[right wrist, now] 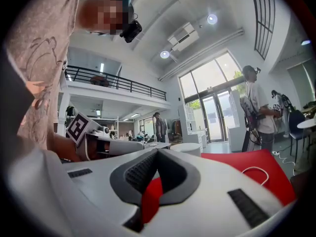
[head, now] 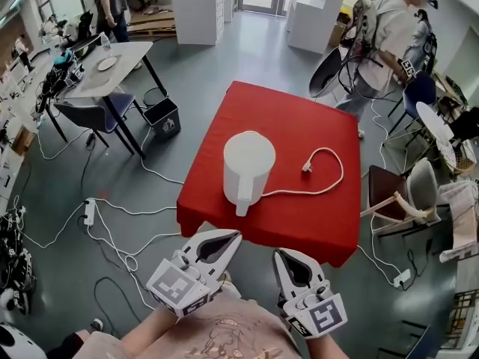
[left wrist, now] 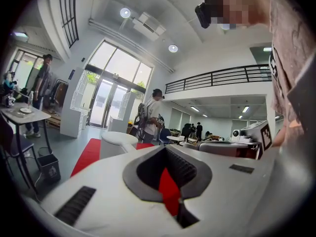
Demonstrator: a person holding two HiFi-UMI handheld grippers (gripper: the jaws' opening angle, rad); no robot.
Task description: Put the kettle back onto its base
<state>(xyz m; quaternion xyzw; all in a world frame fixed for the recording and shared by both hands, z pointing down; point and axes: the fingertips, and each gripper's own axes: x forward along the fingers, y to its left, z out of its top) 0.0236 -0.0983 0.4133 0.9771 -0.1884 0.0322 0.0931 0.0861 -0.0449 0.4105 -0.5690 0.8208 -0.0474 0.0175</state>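
Head view puts your left gripper (head: 233,235) and right gripper (head: 278,254) close to your chest, just off the near edge of the red square table (head: 299,126). Both have their jaws closed tip to tip with nothing between them; each gripper view shows only red tabletop through the hollow behind the tips. The white plastic kettle (head: 247,163) stands upright near the middle of that table, its handle (head: 242,204) turned toward the near edge. A white cord (head: 337,178) runs out from under it and loops across the table to a loose plug (head: 307,167). No separate base shows, so it probably lies under the kettle, which looks seated already. If you must reseat it, open one gripper's jaws before you cross the table edge. Take the handle squarely, lift straight up and lower it upright and centred. Keep the other gripper clear of the cord, as a snag could drag the base across the table.
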